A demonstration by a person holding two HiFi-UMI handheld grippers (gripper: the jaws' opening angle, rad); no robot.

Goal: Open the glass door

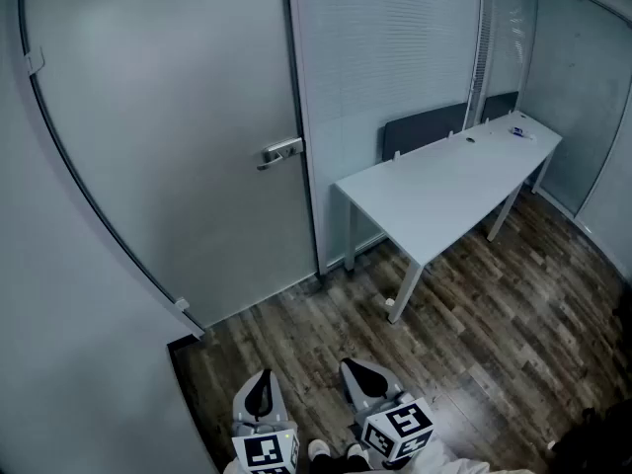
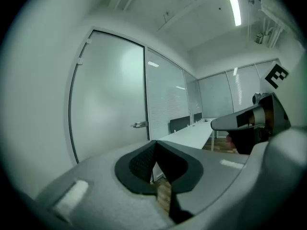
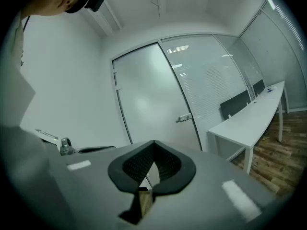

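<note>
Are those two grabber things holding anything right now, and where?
Nothing. The left gripper and right gripper are both shut and empty, away from the door handle.

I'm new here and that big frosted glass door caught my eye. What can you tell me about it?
The frosted glass door is a tall, pale grey, translucent pane in a thin dark frame, standing upright and shut. A silver metal lever handle sits level near its right edge, next to the glass wall with blinds. Small pale hinge brackets show along its left edge. Its foot meets the dark wooden floor. Nothing touches it.
</note>
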